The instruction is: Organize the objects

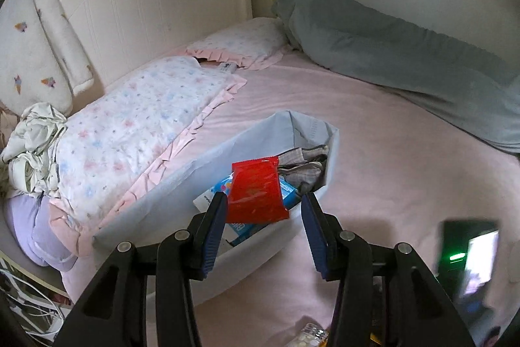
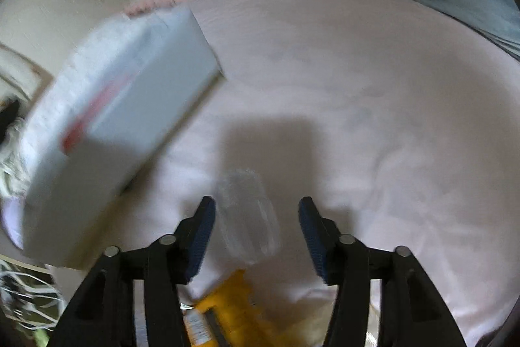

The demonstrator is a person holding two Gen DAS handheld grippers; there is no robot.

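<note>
My left gripper (image 1: 263, 210) open above the grey fabric bin (image 1: 169, 194) on the pink bed (image 1: 390, 152), red packet (image 1: 255, 191) loose between its fingers over the bin, my right gripper (image 2: 256, 217) open, blurred clear packet (image 2: 247, 213) on the bed between its fingers, untouched

A wide stretch of pink sheet (image 1: 373, 132) is lying bare across the centre and right of the left view; a grey bin (image 1: 208, 171) is blocking the middle, with a red packet (image 1: 255, 189) sitting over its opening; pillows (image 1: 130, 132) are crowding the left; a grey bolster (image 1: 406, 54) is closing the upper right; a clear bottle (image 2: 247, 217) is lying at lower centre of the right view.
</note>
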